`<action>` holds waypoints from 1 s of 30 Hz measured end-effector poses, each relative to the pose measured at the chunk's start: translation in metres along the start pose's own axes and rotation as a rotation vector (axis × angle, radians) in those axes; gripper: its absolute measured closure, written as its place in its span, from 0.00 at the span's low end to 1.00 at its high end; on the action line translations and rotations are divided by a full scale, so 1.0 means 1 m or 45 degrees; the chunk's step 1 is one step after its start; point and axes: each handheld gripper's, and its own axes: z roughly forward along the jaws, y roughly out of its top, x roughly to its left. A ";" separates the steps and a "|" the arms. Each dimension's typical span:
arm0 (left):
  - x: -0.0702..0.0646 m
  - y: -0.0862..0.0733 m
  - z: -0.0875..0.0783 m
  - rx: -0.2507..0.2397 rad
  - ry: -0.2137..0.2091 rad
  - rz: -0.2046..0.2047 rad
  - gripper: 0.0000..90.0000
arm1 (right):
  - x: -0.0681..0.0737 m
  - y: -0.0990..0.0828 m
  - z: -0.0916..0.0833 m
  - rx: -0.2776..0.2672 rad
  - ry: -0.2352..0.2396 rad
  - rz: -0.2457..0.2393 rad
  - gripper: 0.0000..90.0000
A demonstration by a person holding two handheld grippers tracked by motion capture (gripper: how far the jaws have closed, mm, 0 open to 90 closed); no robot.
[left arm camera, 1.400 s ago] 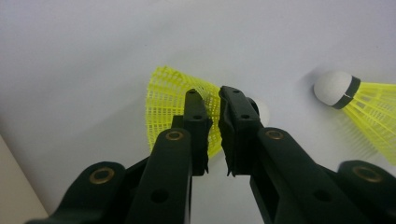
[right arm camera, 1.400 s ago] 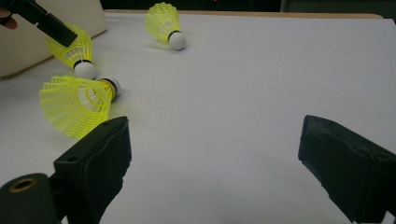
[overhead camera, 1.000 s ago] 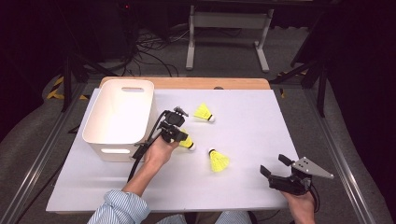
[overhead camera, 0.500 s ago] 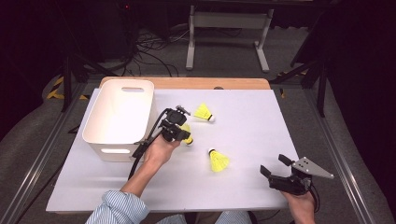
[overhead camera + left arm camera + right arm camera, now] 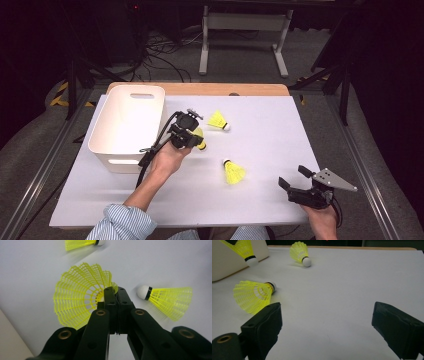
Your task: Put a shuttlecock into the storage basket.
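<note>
Beside the white bin [image 5: 127, 125], the left gripper [image 5: 192, 134] has lifted a yellow shuttlecock [image 5: 80, 300] off the table [image 5: 270, 140], jaws pinching its skirt; bin comes next. Right gripper [image 5: 295, 184] waits open

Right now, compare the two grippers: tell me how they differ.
The left gripper has its jaws shut on the skirt rim of a yellow shuttlecock and sits near the white bin. The right gripper has its jaws open with nothing between them, at the table's near right corner. Both are black, each held in a hand.
</note>
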 end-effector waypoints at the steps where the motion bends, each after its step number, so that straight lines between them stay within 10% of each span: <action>1: 0.000 0.000 -0.001 -0.001 0.002 0.001 1.00 | 0.000 0.000 0.000 0.000 0.000 0.001 0.11; 30: 0.007 0.009 -0.037 -0.067 -0.018 0.009 0.99 | 0.000 0.000 0.000 -0.004 0.000 0.005 0.11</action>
